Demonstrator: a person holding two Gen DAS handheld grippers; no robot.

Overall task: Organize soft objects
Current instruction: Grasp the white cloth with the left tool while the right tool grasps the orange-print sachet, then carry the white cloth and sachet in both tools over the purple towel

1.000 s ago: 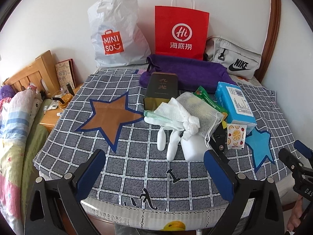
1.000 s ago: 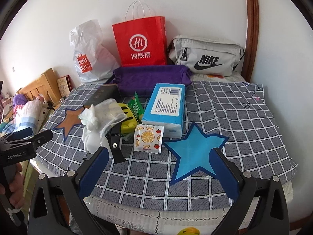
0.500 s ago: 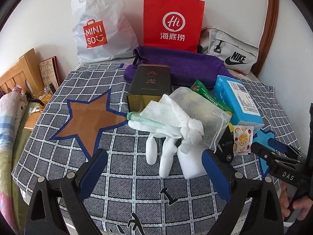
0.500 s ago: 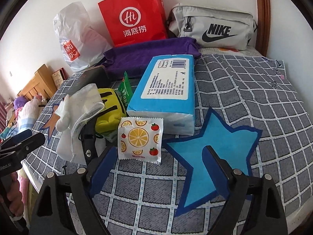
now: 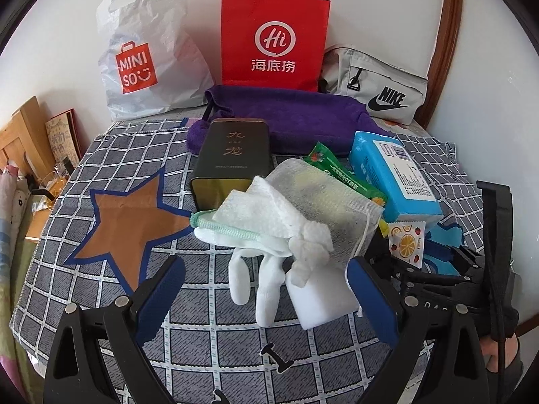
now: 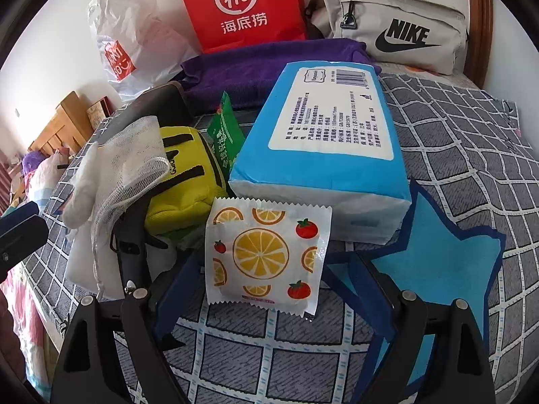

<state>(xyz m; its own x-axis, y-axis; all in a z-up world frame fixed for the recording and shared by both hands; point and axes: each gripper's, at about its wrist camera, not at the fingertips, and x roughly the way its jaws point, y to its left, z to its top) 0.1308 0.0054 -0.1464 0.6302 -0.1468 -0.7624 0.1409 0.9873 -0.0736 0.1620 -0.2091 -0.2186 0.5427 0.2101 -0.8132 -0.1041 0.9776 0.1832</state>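
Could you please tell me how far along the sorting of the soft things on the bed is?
Nothing looks sorted yet: the white gloves, mesh bag and blue tissue pack lie in one heap. In hand: the right gripper, jaws closing, straddles the fruit-print packet without pressing it. The left gripper is open and empty. All sorting remains.

Both grippers point steeply downward. The left gripper (image 5: 266, 289) holds its jaws wide apart with nothing clamped. The right gripper (image 6: 269, 289) is closing its jaws, pads pressing nothing.

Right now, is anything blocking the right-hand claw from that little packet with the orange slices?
Nothing visible. The right gripper has its closing jaws on either side of the fruit-print packet, not yet pressing it. The blue tissue pack lies just behind.
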